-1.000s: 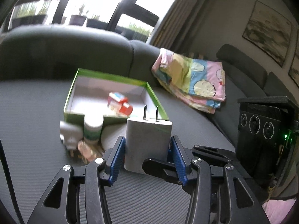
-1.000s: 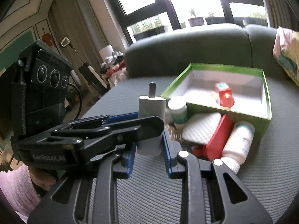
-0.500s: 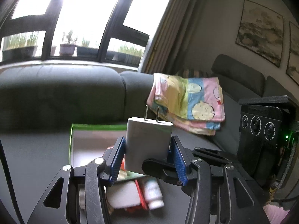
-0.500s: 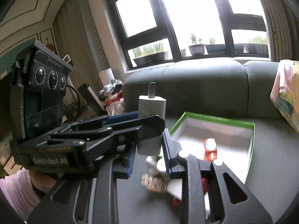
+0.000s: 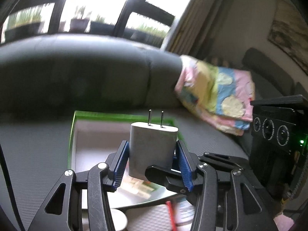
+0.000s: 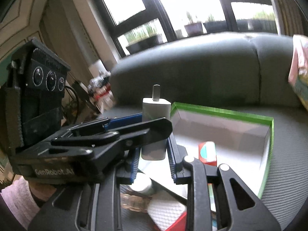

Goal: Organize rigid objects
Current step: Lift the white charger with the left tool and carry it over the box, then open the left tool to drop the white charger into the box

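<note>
A white charger [image 5: 152,150] with two prongs up hangs over the near edge of a green box [image 5: 74,127] with a white inside. My left gripper [image 5: 152,146] is shut on its wide faces. The right gripper [image 6: 154,150] is shut on its narrow sides, crossing the left gripper [image 6: 115,132] at a right angle. One black right finger [image 5: 165,177] shows in the left wrist view. A small red-and-white pack [image 6: 207,152] lies in the box [image 6: 221,111]. Below the grippers lie a white bottle [image 6: 140,182], an amber item [image 6: 132,202] and a white textured case with a red edge [image 6: 165,211].
All of this rests on a grey sofa seat [image 5: 34,154], with the backrest [image 5: 77,73] behind the box. A pastel patterned blanket [image 5: 217,92] lies at the back right. A pink sleeve [image 6: 15,198] shows at the lower left.
Both grippers carried the charger forward from in front of the pile to above the box's near edge. The views tilted up midway, then back down. Both grips stayed the same.
</note>
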The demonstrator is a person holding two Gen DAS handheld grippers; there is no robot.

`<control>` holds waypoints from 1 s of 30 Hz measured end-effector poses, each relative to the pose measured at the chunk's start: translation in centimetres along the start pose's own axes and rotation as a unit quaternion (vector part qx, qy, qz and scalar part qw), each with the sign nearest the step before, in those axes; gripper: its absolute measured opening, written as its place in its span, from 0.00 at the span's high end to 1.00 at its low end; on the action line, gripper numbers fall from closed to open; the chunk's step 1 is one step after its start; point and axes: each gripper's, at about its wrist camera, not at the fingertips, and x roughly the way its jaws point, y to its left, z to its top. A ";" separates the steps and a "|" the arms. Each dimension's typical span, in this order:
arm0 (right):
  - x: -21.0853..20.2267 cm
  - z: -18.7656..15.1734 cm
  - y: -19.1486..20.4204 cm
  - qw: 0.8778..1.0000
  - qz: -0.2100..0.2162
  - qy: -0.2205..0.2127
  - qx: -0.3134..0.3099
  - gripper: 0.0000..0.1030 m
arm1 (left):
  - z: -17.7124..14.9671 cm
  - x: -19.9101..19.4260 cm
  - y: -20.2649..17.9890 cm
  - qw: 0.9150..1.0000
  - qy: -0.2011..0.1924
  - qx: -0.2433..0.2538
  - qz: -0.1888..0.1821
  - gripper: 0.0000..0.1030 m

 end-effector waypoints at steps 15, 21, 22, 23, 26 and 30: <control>4.5 -2.0 -3.0 0.996 -0.046 0.061 0.054 0.29 | -2.2 2.8 4.1 0.995 0.032 -0.080 0.040 0.03; 1.0 -2.2 -2.9 0.996 -0.056 0.038 0.050 0.15 | -2.2 -0.3 3.7 0.995 0.014 -0.051 0.080 0.03; 0.4 -2.4 -2.9 0.997 -0.053 0.035 0.052 0.15 | -2.3 -1.0 3.6 0.995 0.012 -0.045 0.091 0.03; -0.1 -2.5 -2.9 0.997 -0.053 0.033 0.053 0.15 | -2.5 -1.6 3.6 0.994 0.010 -0.041 0.097 0.03; -1.6 -3.1 -2.5 0.996 -0.060 0.033 0.052 0.02 | -2.9 -2.9 3.7 0.993 0.004 -0.039 0.114 0.03; -3.1 -4.0 -1.7 0.996 -0.080 0.033 0.036 0.01 | -3.8 -4.8 4.2 0.991 -0.004 -0.051 0.128 0.03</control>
